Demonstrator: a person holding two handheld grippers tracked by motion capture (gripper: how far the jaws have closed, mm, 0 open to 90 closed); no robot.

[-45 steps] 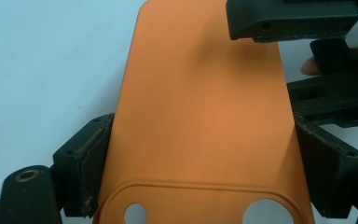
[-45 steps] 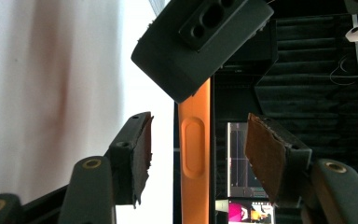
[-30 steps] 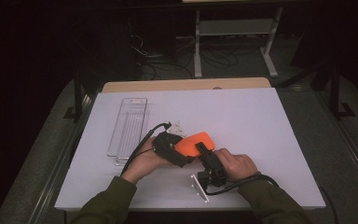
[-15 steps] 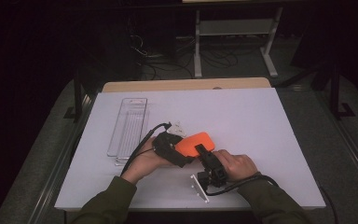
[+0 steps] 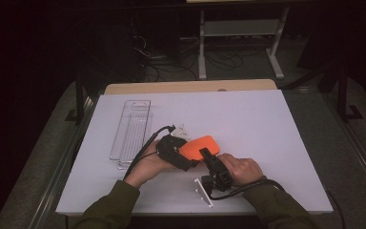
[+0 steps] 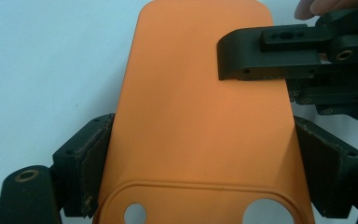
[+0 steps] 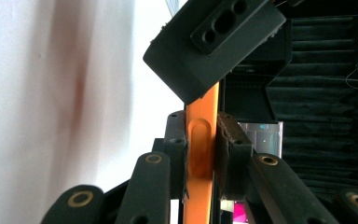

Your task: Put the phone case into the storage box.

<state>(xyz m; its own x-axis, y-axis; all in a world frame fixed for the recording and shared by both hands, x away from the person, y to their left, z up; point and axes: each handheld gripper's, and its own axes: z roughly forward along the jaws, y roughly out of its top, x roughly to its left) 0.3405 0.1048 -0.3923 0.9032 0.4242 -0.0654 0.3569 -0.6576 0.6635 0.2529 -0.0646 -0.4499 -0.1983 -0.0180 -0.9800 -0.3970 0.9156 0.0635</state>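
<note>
Both tools (image 5: 190,157) (image 5: 205,153) clamp the unmarked orange case (image 6: 200,121).

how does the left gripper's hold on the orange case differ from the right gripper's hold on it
The left gripper clamps the orange case across its width, near the end with the cutouts. The right gripper pinches the case's thin edge across its thickness, its jaws having just been closing on it. Both are shut on the case above the white table.

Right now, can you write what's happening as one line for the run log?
left gripper: shut on orange case sides | right gripper: jaws just closing, now pinching case edge | case held above white table | clear tray: untouched
</note>
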